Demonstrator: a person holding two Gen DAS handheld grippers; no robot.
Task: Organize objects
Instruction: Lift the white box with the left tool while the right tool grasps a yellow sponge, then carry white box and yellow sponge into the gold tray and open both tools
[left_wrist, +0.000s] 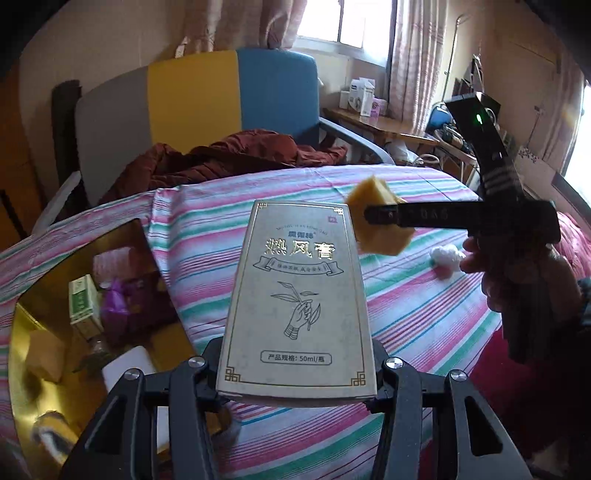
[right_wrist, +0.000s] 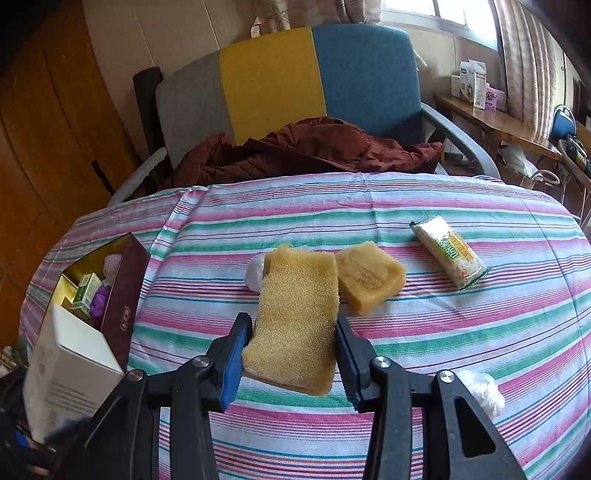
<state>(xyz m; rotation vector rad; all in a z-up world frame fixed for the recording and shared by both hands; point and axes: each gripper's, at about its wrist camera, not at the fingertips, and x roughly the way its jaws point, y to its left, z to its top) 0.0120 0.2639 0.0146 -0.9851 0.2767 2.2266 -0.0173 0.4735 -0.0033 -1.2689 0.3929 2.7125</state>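
My left gripper (left_wrist: 295, 373) is shut on a grey carton with gold Chinese lettering (left_wrist: 295, 295), held above the striped bed. My right gripper (right_wrist: 295, 354) is shut on a yellow sponge (right_wrist: 295, 317); in the left wrist view it comes in from the right with the sponge (left_wrist: 376, 221) in its jaws. A second yellow sponge (right_wrist: 369, 280) lies on the bed just beyond. An open gold-lined box (left_wrist: 85, 314) with several items inside sits at the left; it also shows in the right wrist view (right_wrist: 122, 299).
A wrapped snack pack (right_wrist: 448, 253) and a white wad (right_wrist: 255, 277) lie on the striped bedcover (right_wrist: 443, 332). A white clump (right_wrist: 484, 391) lies near my right finger. A white carton (right_wrist: 70, 369) stands at the box. A chair with a brown jacket (right_wrist: 306, 147) is behind.
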